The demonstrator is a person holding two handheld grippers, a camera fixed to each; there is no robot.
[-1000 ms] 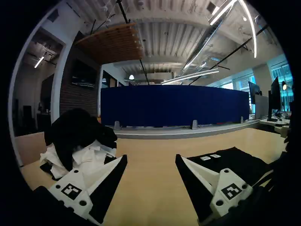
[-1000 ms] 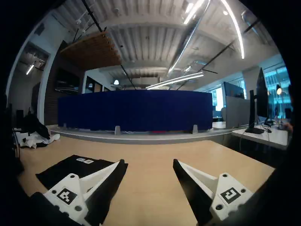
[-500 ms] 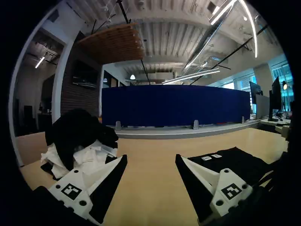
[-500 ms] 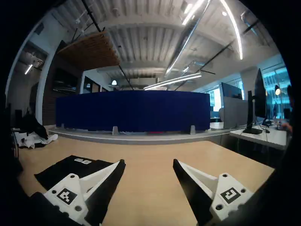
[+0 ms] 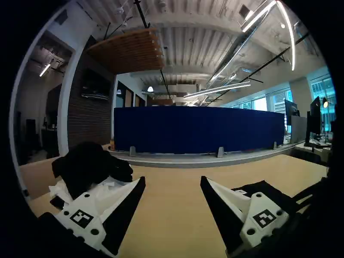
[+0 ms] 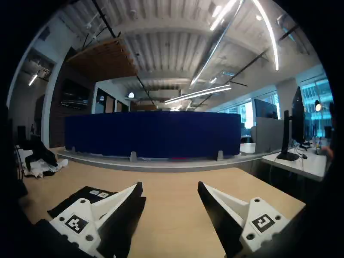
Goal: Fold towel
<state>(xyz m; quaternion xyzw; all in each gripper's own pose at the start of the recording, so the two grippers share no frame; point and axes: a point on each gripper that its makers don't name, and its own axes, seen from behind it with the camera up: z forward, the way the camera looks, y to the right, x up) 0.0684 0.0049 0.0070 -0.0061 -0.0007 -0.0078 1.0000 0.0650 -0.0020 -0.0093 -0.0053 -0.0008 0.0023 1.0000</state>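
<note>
A folded black towel [image 5: 275,194] with two small white tags lies flat on the wooden table [image 5: 172,202], partly behind the right finger of my left gripper [image 5: 172,189]. That gripper is open with nothing between its fingers. In the right gripper view the same black towel [image 6: 86,198] lies at the lower left, partly behind the left finger of my right gripper [image 6: 170,193], which is open and holds nothing. A heap of black and white cloth [image 5: 88,172] sits at the table's left; the cloth heap [image 6: 41,161] appears far left in the right gripper view.
A long blue partition [image 5: 193,129] on a grey base runs across the back of the table. Desks with monitors [image 6: 296,124] stand to the right, past the table's edge. Bare tabletop lies between the towel and the partition.
Both views have sunk a little toward the table: the partition and ceiling sit lower, and less of the black towel shows above the fingers. Both grippers stayed open.
</note>
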